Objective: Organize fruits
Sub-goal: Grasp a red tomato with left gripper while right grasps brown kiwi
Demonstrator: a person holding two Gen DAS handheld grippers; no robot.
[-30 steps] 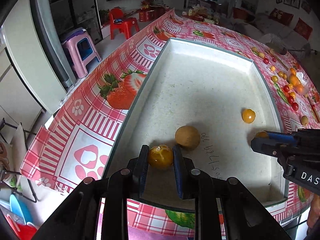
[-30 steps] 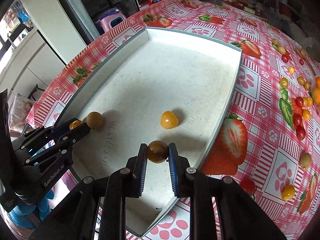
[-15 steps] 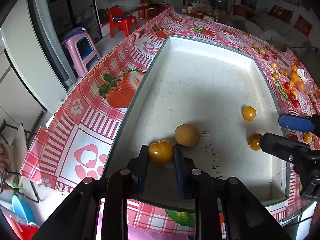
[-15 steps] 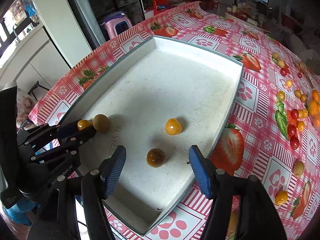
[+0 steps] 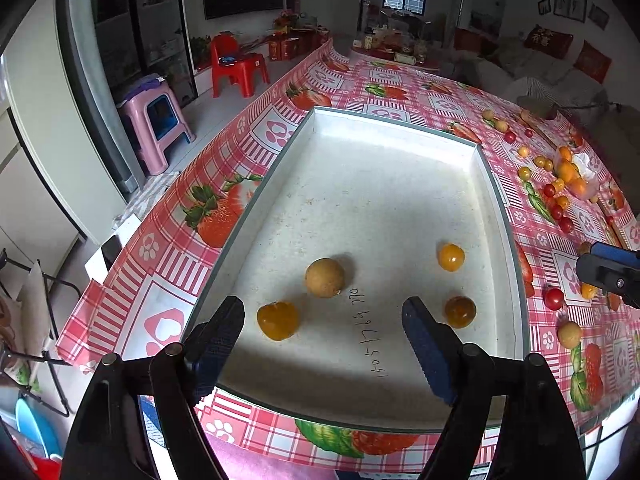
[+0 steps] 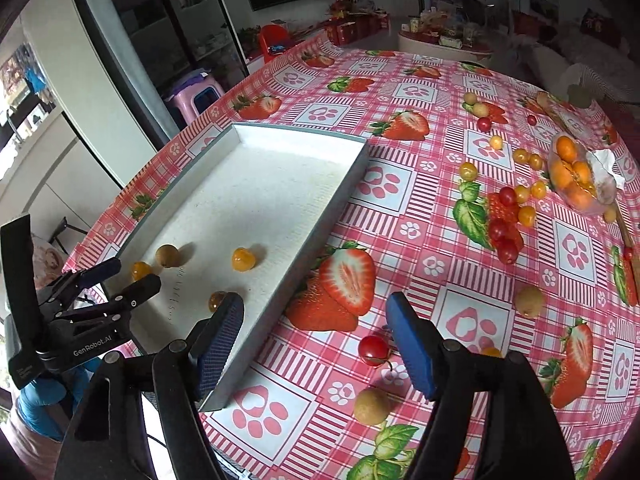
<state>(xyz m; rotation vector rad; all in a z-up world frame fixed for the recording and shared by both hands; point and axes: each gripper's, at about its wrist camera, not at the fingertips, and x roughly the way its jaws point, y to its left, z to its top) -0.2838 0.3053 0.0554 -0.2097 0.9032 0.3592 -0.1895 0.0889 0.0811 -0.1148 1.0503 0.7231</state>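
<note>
Since the job is to gather loose fruit, the white tray [image 5: 496, 200] sits along the table's left edge as the collecting place, and four pieces already lie near its front edge: a tan longan [image 5: 325, 278], an orange tomato [image 5: 278, 320] beside it toward the front left corner, a yellow tomato [image 5: 451, 257] and a darker one [image 5: 460, 311] close to the right wall. Most fruit is not yet sorted; it lies scattered over the tablecloth [image 6: 400, 184] toward the table's right edge, next to a clear bag of oranges [image 6: 576, 178].

The left gripper [image 5: 323, 334] hovers over the tray's front edge, jaws spread wide and empty, the orange tomato lying loose between them. The right gripper [image 6: 316, 336] is clear of the tray, just outside its right wall above the cloth, jaws also wide and holding nothing, tilted down toward a red tomato [image 6: 373, 350] and a longan [image 6: 371, 406], probably its next pick.
</note>
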